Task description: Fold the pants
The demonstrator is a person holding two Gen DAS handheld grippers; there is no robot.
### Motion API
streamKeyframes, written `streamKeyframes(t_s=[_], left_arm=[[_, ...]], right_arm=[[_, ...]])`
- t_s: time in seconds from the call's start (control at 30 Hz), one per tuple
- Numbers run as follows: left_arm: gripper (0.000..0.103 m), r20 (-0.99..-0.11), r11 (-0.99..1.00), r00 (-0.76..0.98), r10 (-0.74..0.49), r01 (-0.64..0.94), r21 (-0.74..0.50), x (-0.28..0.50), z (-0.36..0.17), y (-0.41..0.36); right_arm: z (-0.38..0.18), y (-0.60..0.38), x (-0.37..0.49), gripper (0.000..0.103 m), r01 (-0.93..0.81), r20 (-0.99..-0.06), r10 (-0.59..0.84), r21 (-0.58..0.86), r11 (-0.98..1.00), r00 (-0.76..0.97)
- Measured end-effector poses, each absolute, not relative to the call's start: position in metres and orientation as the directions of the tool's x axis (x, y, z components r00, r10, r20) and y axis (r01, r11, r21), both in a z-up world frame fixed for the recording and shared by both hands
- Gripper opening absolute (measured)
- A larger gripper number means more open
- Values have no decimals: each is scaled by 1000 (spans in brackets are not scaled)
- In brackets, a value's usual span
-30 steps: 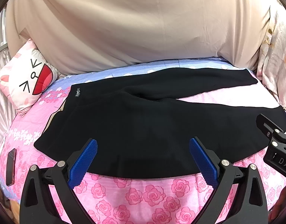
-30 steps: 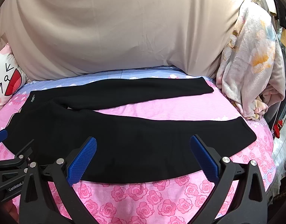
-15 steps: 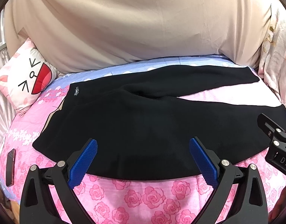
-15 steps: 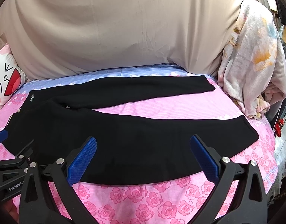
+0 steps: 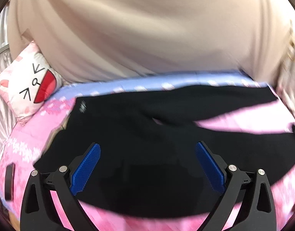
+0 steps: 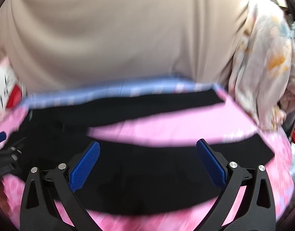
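Black pants (image 5: 147, 134) lay spread across the frame's middle on the pink bed (image 6: 176, 127). Both the left hand-held gripper (image 5: 147, 167) and the right hand-held gripper (image 6: 147, 165) hung released, grasping nothing.

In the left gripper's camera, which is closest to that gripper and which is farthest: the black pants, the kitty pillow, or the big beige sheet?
1. black pants, right under the left gripper.
2. kitty pillow, far left.
3. beige sheet, at the back.

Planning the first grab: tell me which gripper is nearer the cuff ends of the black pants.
Right. The right gripper hovers over the near leg of the black pants, cuffs off to its right. The left gripper hovers over the waist end, by the cartoon-face pillow.
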State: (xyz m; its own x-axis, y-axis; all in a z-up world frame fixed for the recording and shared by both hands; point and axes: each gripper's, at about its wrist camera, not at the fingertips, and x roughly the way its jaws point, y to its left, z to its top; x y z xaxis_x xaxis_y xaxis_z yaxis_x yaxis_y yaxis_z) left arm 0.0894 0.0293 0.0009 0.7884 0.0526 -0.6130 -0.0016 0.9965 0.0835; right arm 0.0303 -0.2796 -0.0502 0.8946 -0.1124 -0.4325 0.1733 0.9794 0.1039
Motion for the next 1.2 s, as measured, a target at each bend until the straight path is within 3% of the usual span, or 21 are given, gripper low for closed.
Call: streamKeyframes(t_s=[0.07,0.1,0.17,0.23,0.37,0.67,0.77,0.87,0.93,0.97,1.0,1.03,1.1,1.2], left_arm=[[97,-624,994,775,99,-48,98,124,6,59],[97,-635,990,761,135,-83,112,144,7,76],[97,-658,977,722,214,-169,133,196,4,125],[97,-679,966,693,242,-235,105,236,-5,173],[97,-792,938,549,267,-337,82,308,-41,248],[97,-857,949,469,214,-307,69,363,-94,283],[98,-857,955,480,186,-294,43,370,-103,285],[98,-863,956,482,151,-295,2,380,-105,295],[80,-860,961,496,118,-275,-27,387,-103,296],[54,-855,966,510,88,-255,-53,389,-100,296],[37,-852,966,518,82,-250,-59,390,-95,294],[29,-852,967,516,87,-249,-52,390,-93,291],[22,-844,972,527,98,-234,-33,388,-85,283],[21,-796,978,598,95,-205,-37,369,-66,275]], right_arm=[[-57,-337,52,98,117,-388,-60,125,985,920],[-59,-360,67,98,124,-411,-57,138,983,910],[-72,-433,119,98,229,-545,-107,161,960,832],[-84,-486,161,98,272,-621,-83,215,938,780],[-106,-560,252,98,305,-708,-53,234,923,704],[-156,-580,359,98,236,-810,-21,146,961,586],[-167,-564,369,98,192,-803,-21,117,974,595],[-169,-546,370,80,149,-787,-29,81,986,617],[-166,-544,369,45,140,-770,-7,107,984,638],[-164,-545,367,14,130,-763,41,162,978,645],[-161,-542,366,13,128,-757,53,178,976,651],[-157,-537,367,12,121,-759,35,149,982,650],[-147,-526,361,12,105,-745,33,137,985,666],[-112,-516,335,11,85,-676,62,183,979,734]])
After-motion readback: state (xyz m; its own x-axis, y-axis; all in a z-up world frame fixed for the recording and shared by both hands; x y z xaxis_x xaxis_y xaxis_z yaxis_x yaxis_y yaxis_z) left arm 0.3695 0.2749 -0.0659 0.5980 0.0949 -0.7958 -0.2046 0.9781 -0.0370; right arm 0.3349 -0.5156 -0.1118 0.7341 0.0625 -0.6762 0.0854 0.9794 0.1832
